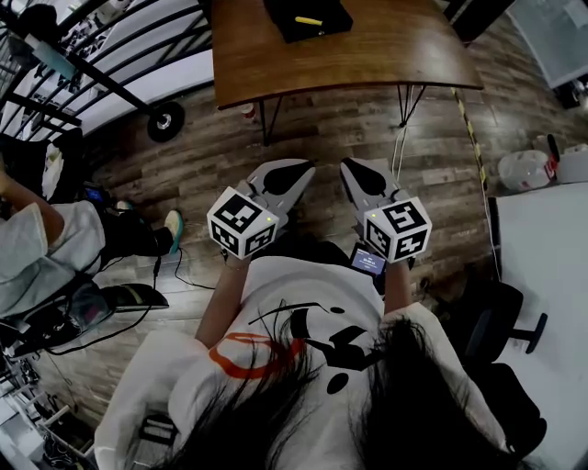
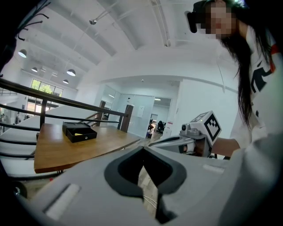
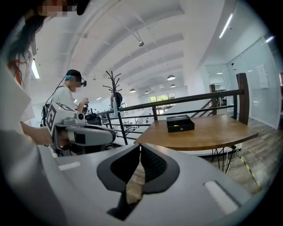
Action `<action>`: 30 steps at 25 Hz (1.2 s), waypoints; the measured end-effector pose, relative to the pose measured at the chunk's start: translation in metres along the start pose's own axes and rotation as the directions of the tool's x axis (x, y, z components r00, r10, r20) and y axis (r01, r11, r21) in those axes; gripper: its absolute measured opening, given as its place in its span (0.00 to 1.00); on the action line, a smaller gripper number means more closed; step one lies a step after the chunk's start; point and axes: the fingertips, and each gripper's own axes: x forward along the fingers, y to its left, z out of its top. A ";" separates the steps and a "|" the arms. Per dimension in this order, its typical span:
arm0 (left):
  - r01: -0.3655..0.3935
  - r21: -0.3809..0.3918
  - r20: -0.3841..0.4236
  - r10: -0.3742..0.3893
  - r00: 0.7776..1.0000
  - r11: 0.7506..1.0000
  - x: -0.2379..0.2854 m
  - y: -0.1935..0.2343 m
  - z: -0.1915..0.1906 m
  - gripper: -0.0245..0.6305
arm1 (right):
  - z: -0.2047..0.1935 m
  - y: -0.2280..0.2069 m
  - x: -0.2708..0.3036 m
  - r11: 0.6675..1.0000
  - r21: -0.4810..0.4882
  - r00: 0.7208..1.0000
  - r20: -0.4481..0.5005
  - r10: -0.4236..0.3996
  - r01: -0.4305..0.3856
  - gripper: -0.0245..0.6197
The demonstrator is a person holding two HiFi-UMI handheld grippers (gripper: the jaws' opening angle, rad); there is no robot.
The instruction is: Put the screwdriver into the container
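A black open container (image 1: pixel 308 18) stands on the brown wooden table (image 1: pixel 367 55) at the far end of the head view. A small yellow thing (image 1: pixel 309 20) lies inside it, too small to tell whether it is the screwdriver. The container also shows in the left gripper view (image 2: pixel 79 131) and the right gripper view (image 3: pixel 180 123). My left gripper (image 1: pixel 299 168) and right gripper (image 1: pixel 354 165) are held side by side over the floor, well short of the table. Both are shut with nothing between the jaws (image 2: pixel 143 150) (image 3: pixel 139 146).
A black railing (image 1: pixel 83 64) runs along the left. A seated person (image 1: pixel 37 248) is at the left, with cables on the floor. A white table (image 1: pixel 551 266) and a black office chair (image 1: pixel 505 330) stand at the right. A coat rack (image 3: pixel 112 88) rises behind the railing.
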 end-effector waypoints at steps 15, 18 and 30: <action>0.006 0.014 0.003 -0.006 1.000 1.000 -0.017 -0.019 -0.010 0.04 | -0.011 0.017 -0.014 1.000 -0.025 1.000 -0.003 0.004 -0.004 0.06; 0.010 0.015 -0.001 -0.010 1.000 1.000 -0.016 -0.018 -0.009 0.04 | -0.009 0.014 -0.013 1.000 -0.023 1.000 -0.001 -0.003 0.003 0.06; 0.018 0.025 -0.003 -0.018 1.000 1.000 -0.006 -0.010 -0.004 0.04 | -0.004 -0.006 -0.014 0.999 -0.016 0.999 0.008 -0.036 0.036 0.06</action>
